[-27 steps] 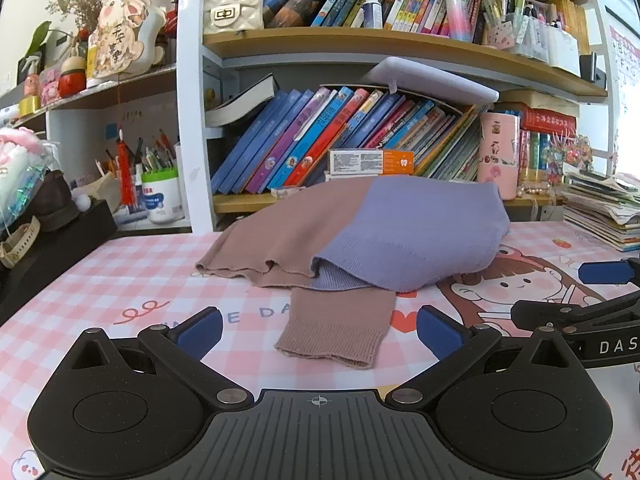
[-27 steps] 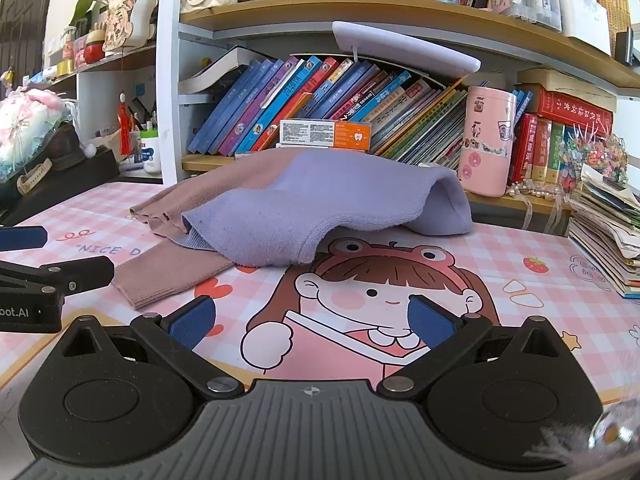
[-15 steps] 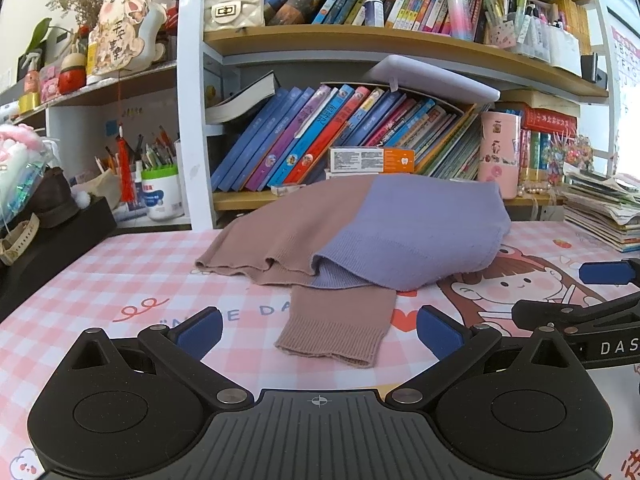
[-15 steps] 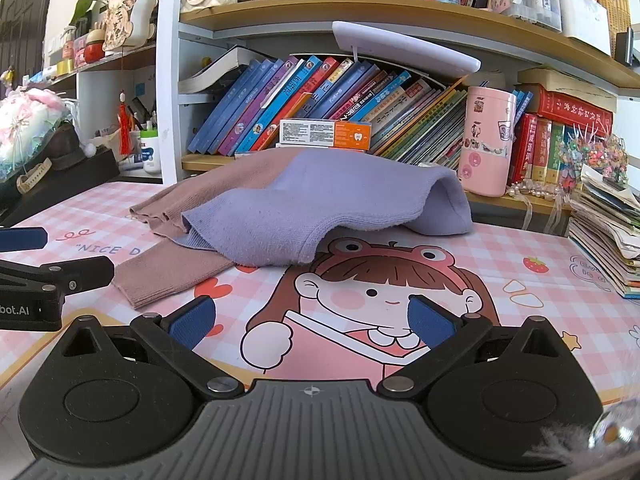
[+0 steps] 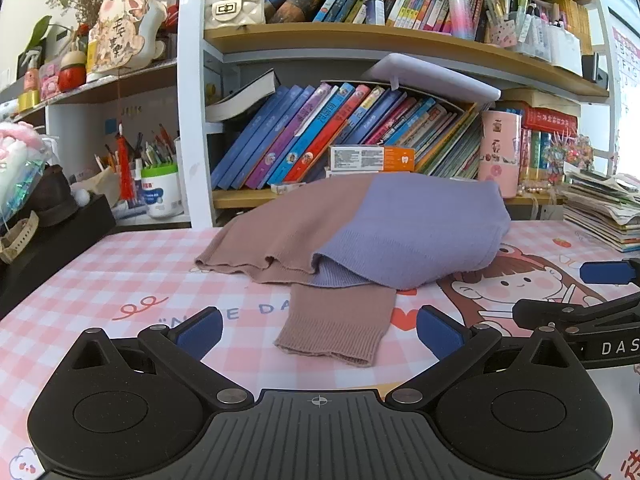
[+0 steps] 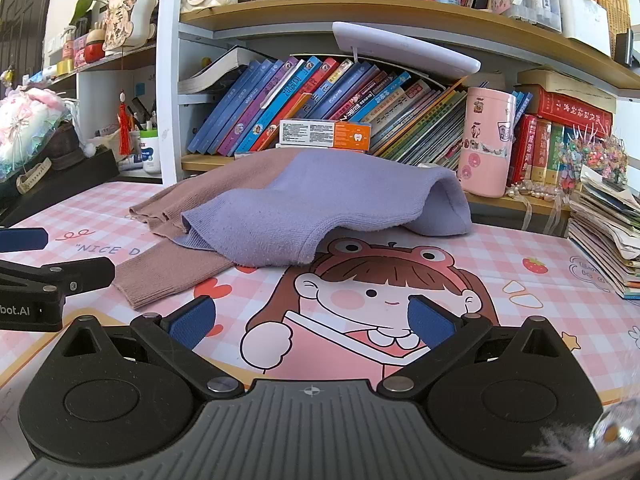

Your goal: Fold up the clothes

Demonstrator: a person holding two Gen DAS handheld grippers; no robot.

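Note:
A two-tone knit sweater (image 5: pixel 360 228) (image 6: pixel 304 208), brown on the left and lavender on the right, lies partly folded on the pink checked cartoon mat (image 5: pixel 100 284) (image 6: pixel 540 292). Its brown ribbed sleeve cuff (image 5: pixel 336 336) (image 6: pixel 156 280) points toward me. My left gripper (image 5: pixel 318 330) stands open just short of that cuff, nothing between its blue pads. My right gripper (image 6: pixel 312 318) is open too, over the cartoon girl print, the lavender hem a little ahead of it. Each gripper shows at the edge of the other's view.
Behind the sweater a bookshelf (image 5: pixel 360 44) holds slanted books and a pink tumbler (image 6: pixel 486 144). A stack of magazines (image 6: pixel 608 236) sits at the right edge. A black box with a shoe and a pen cup (image 5: pixel 160 188) stand at the left.

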